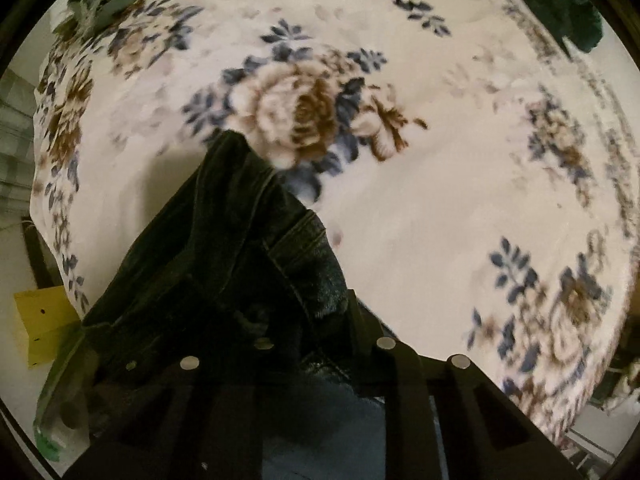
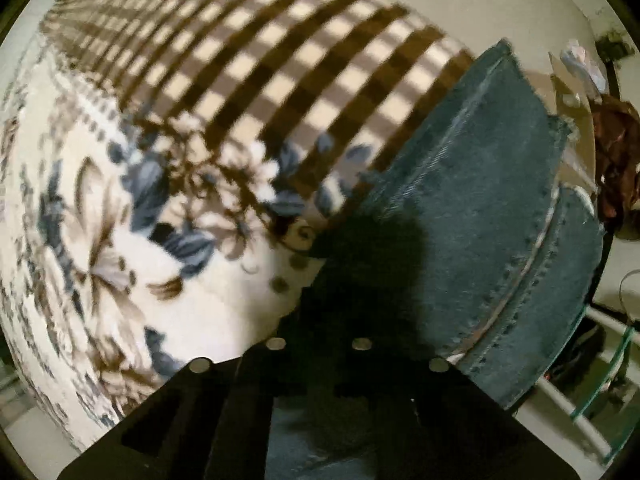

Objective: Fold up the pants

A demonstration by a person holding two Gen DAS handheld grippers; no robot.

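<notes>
Above the floral blanket (image 1: 400,200), both claws carry the pants (image 1: 224,272).
My left claw (image 1: 308,320) is clamped on bunched dark denim; my right claw (image 2: 320,320) pinches the hem end (stitched edges showing) over the checked border (image 2: 280,72).

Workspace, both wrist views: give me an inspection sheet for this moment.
Surface: floral blanket on a bed; checked part in the right view.
Job's things: jeans, bunched in the left view, flatter layers in the right.
Clutter: dark green cloth; yellow box beside the bed.
Grippers: left gripper shut on jeans; right gripper in shadow over jeans, state unclear.
Cables: nothing seen.
Surroundings: brown bundle, white rail.
</notes>
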